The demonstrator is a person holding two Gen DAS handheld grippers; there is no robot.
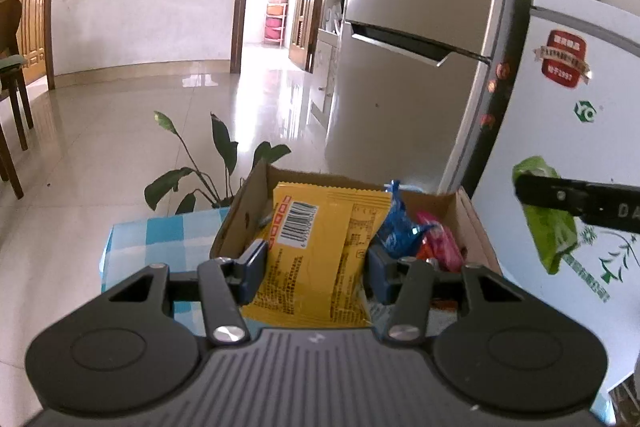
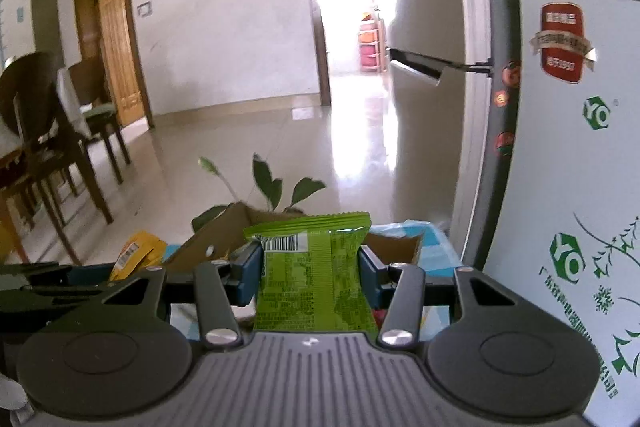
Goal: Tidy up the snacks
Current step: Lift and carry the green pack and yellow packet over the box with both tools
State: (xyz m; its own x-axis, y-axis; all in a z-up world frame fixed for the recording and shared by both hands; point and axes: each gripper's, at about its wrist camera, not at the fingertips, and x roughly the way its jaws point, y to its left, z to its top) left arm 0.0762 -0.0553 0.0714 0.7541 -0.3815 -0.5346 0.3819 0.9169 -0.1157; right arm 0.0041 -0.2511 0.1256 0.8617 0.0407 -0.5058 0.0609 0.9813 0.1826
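Note:
My left gripper (image 1: 316, 265) is shut on a yellow snack packet (image 1: 320, 251) with a barcode, held just in front of an open cardboard box (image 1: 474, 227). Blue (image 1: 394, 233) and pink (image 1: 440, 247) wrapped snacks lie inside the box. My right gripper (image 2: 310, 273) is shut on a green snack packet (image 2: 316, 279), held upright above the box (image 2: 224, 231). In the left wrist view that green packet (image 1: 548, 223) hangs at the right, clamped by the right gripper's fingers (image 1: 560, 195). The yellow packet (image 2: 136, 253) shows at the left of the right wrist view.
The box rests on a blue-and-white checked tablecloth (image 1: 160, 243). A leafy plant (image 1: 216, 163) stands behind it. A silver fridge (image 1: 424, 27) and a white freezer (image 1: 572, 147) stand to the right. Wooden chairs (image 2: 80, 131) and glossy tiled floor lie to the left.

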